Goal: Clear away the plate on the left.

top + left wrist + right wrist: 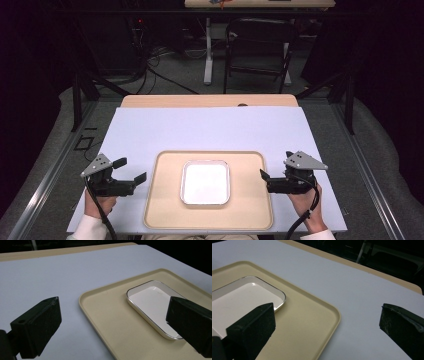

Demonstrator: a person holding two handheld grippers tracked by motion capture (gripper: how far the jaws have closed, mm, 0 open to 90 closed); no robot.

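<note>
One shallow white rectangular dish with rounded corners and a thin shiny rim (205, 182) is lying flat in the middle of a beige plastic tray with a raised lip (165, 210), and that tray is sitting near the person's edge of a pale lavender-white sheet covering the tabletop (200, 127). In the left gripper view the white dish (152, 302) is showing between the two black jaws, on the beige tray (110, 315), with nothing touching it; in the right gripper view the dish (242, 302) is lying at the left, partly behind one jaw, on the tray (312, 315). Flanking the tray, the left gripper (133, 170) is hovering just beside its left edge with its jaws spread wide and grasping nothing, while the right gripper (274, 168) is hovering just beside its right edge, jaws likewise parted and bare. Each gripper is pointing inward toward the tray, held by a hand coming in from the bottom of the high view. Beyond the sheet, a strip of light wooden table edge (210, 100) is showing at the far side, and a dark chair (257, 50) is standing on the grey floor behind it.
</note>
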